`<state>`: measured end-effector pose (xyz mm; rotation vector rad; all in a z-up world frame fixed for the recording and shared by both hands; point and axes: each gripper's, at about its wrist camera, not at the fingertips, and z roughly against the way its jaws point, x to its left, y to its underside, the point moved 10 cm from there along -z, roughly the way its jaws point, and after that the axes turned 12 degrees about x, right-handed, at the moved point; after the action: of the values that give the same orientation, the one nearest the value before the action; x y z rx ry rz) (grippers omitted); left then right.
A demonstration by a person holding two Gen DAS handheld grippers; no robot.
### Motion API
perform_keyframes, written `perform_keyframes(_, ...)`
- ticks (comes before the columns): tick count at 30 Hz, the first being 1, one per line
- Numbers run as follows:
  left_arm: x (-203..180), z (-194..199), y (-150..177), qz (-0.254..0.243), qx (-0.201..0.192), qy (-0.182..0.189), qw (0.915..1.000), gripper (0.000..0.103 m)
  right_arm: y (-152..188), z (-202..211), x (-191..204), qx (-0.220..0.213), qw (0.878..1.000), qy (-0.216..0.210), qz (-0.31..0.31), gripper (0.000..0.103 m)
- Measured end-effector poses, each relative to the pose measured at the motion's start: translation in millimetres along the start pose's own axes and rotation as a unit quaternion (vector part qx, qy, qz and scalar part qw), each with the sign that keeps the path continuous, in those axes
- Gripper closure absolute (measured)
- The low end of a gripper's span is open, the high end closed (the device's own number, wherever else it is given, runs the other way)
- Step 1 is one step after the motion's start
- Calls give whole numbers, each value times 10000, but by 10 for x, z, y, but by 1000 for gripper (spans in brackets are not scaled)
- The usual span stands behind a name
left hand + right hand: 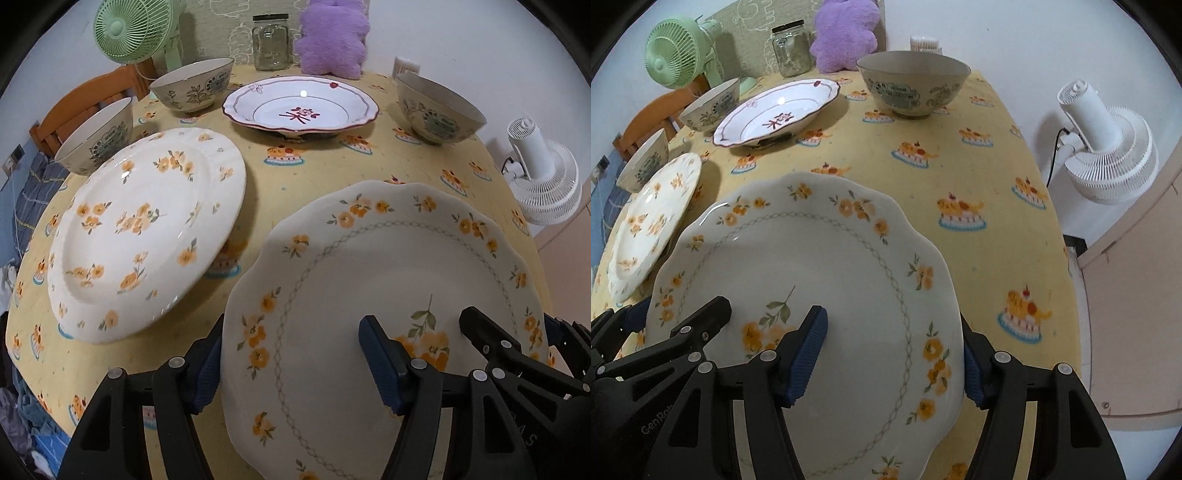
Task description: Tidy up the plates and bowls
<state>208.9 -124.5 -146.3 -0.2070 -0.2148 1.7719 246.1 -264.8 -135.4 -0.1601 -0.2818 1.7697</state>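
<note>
Both grippers are gripping the scalloped plate point(388, 295), nothing stacked yet.
Left gripper point(291, 369) and right gripper point(894, 354) fingers are straddling opposite rims, seemingly clamped; ahead, round plate point(147, 232), pink-rimmed dish point(301, 105) and three bowls are sitting apart on the surface point(314, 173).

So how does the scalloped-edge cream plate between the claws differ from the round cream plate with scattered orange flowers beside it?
The scalloped-edge cream plate has a wavy rim and a grey chain ring inside its flower border; the round cream plate has a smooth rim and flowers scattered all over. The scalloped plate sits between the fingers of the left claw and right claw; the round one lies untouched on the yellow tablecloth. Both carry orange flowers.
</note>
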Motion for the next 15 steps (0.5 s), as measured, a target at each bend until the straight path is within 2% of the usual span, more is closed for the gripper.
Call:
perform_keyframes(9, 52, -56, -214, 101, -76, -78, 9999, 34, -270, -90, 28, -28, 10000, -56, 38, 35)
perform_keyframes(15, 49, -53, -223, 13, -128, -217, 9997, 34, -269, -139, 27, 79, 9996, -240, -83, 34)
